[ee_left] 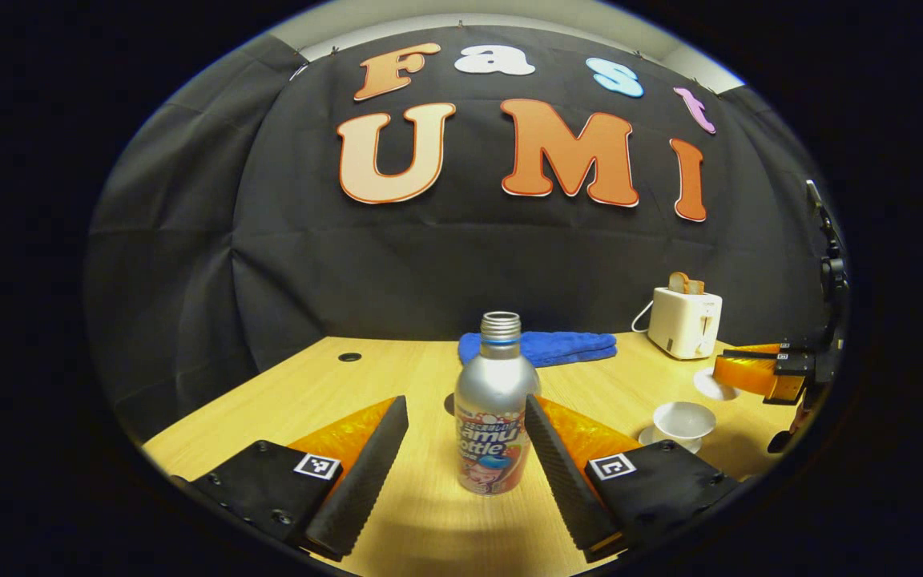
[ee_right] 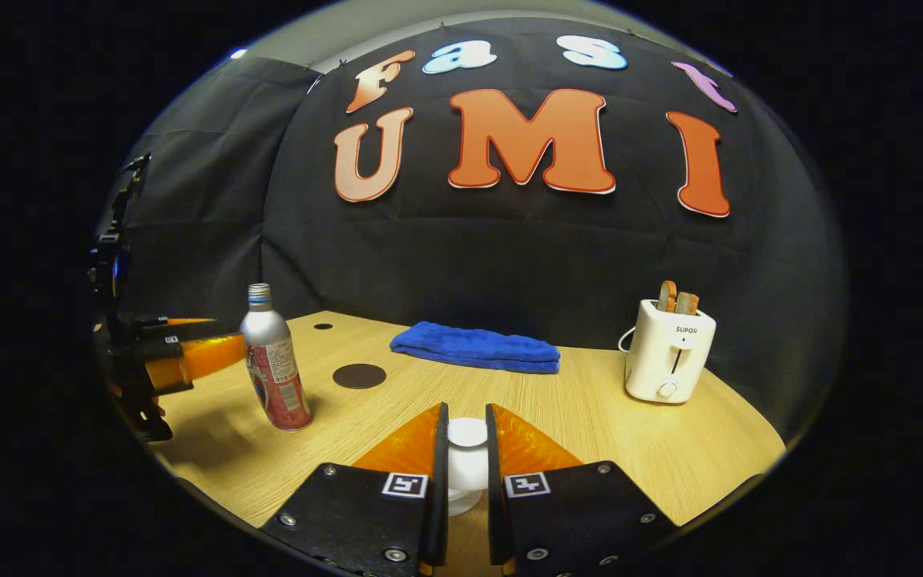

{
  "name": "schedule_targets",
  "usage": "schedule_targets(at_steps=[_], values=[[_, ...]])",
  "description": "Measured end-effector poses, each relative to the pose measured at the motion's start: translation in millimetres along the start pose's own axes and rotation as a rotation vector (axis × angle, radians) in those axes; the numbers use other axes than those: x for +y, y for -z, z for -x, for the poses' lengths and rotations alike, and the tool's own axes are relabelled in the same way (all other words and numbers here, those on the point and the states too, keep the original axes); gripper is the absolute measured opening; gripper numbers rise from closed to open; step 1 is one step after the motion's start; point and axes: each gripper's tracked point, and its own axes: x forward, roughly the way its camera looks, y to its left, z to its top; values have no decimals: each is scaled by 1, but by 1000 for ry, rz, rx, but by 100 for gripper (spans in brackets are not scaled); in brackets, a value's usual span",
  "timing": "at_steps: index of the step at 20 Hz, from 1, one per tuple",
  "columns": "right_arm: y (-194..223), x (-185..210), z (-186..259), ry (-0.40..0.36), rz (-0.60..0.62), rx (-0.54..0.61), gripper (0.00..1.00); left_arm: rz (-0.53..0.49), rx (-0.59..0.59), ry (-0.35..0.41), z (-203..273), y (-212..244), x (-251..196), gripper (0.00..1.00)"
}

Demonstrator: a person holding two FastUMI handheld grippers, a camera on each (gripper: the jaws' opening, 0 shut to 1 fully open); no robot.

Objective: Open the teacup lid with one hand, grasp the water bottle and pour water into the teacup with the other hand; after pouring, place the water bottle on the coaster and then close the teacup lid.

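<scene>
In the left gripper view, the left gripper (ee_left: 466, 449) is standing with jaws spread wide around the water bottle (ee_left: 493, 413) at lower centre — the uncapped bottle is standing upright on the counter (ee_left: 325, 385), no finger touching it. The open teacup (ee_left: 683, 422) is sitting on its saucer at lower right, beside the right gripper (ee_left: 758, 370) at the edge. In the right gripper view, the right gripper's jaws are clamping the white teacup lid (ee_right: 467, 461) at bottom centre. The round dark coaster (ee_right: 359, 375) is lying left of centre, just right of the bottle — behind it, a folded blue towel (ee_right: 475, 347); a white toaster (ee_right: 669, 349) is standing at right.
</scene>
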Motion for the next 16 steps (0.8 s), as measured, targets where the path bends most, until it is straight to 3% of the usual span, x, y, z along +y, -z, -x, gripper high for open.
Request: schedule_targets(at_steps=[9, 11, 13, 14, 15, 16], values=[[-9, -35, 18, 67, -22, -25, 20, 33, 77, 46, -38, 41, -21, 94], [-8, -42, 23, 78, -25, -25, 20, 31, 88, 41, -45, 46, -21, 99], [-7, -47, 25, 89, -29, -24, 20, 23, 69, 49, -52, 42, -23, 94], [-7, -49, 28, 95, -30, -24, 20, 10, 86, 39, -54, 45, -21, 97], [-7, -53, 32, 101, -29, -24, 20, 6, 87, 33, -57, 46, -20, 85], [-7, -57, 36, 111, -29, -25, 20, 2, 80, 40, -57, 44, -23, 89]])
